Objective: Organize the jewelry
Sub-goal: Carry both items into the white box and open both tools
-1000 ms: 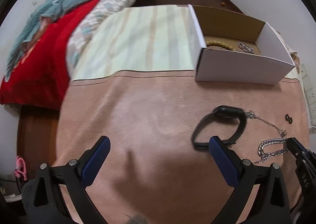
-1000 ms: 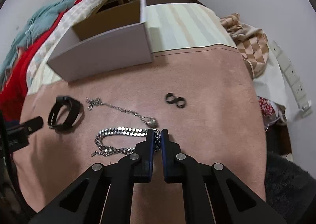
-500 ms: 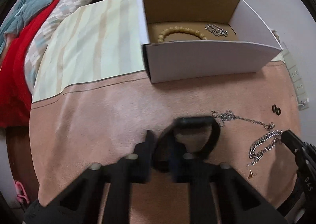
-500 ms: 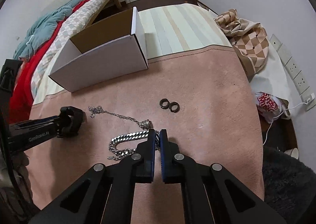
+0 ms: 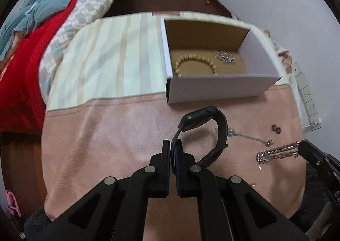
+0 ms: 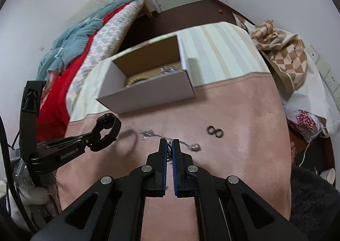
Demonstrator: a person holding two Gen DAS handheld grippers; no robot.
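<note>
Left wrist view shows the left claw (image 5: 173, 151) closed tight on the strap of a black watch (image 5: 204, 132), which hangs lifted above the pink cloth (image 5: 110, 139) covering the desk. The watch face points up and away, toward the white box (image 5: 218, 90) that sits just beyond it, at the line where the pink cloth meets a striped cloth (image 5: 110, 58). Inside the box, a bracelet of tan beads (image 5: 194, 64) lies on the brown floor on the left, and a small heap of silver jewelry (image 5: 226, 59) lies to its right, near the back.

At the right edge of the same view, the right claw (image 5: 300, 148) is pinched shut on a chunky silver chain (image 5: 276, 152), which stretches out to the left of its tips, raised off the cloth. Between the watch and that chain, a thin silver necklace (image 5: 248, 137) lies flat on the pink cloth. Farther right, two small black rings (image 5: 276, 128) sit touching each other.

Right wrist view shows the thin necklace just past the closed fingertips (image 6: 163, 145), with the rings off to the right and the box behind. A bed with red and blue covers (image 6: 70, 56) stands to the left of the desk.
</note>
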